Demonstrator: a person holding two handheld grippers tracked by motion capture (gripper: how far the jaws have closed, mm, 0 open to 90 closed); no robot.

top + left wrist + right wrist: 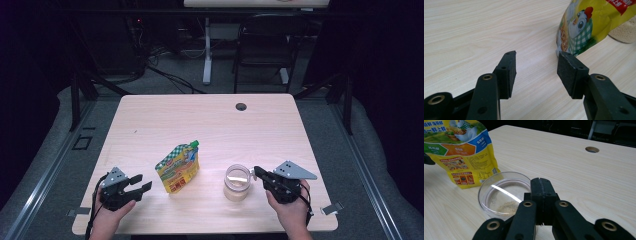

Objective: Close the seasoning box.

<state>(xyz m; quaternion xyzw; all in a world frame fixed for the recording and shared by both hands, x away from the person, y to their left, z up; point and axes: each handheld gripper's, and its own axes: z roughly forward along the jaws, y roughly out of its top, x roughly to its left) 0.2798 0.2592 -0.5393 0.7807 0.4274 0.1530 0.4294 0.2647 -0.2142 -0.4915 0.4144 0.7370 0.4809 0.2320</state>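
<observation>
A yellow spouted pouch (178, 167) is standing upright near the middle of the pale wooden table (210, 120), its green cap at the top right corner, and a clear glass jar (237, 182) is sitting just to its right, apart from it, with a thin layer of tan powder lying at its bottom. Beyond them the tabletop is running bare to a round cable hole (241, 106) near the far edge — past that a dark chair (265, 40) and a white table leg (207, 50) are standing on the floor.

Your left gripper (139, 186) is resting low over the near left part of the table, your hand wrapping its body from below and its jaws pointing toward the pouch. They are standing apart with bare wood between them; in the left gripper view the right pad (569, 72) is sitting just short of the pouch's lower edge, and I cannot tell whether it is touching.

Your right gripper (256, 173) is coming in from the near right, pointing left — its jaws are pressed together with nothing between them, the tips sitting at the jar's right rim. In the right gripper view the closed tips are overlapping the near rim of the jar, the pouch standing behind it
</observation>
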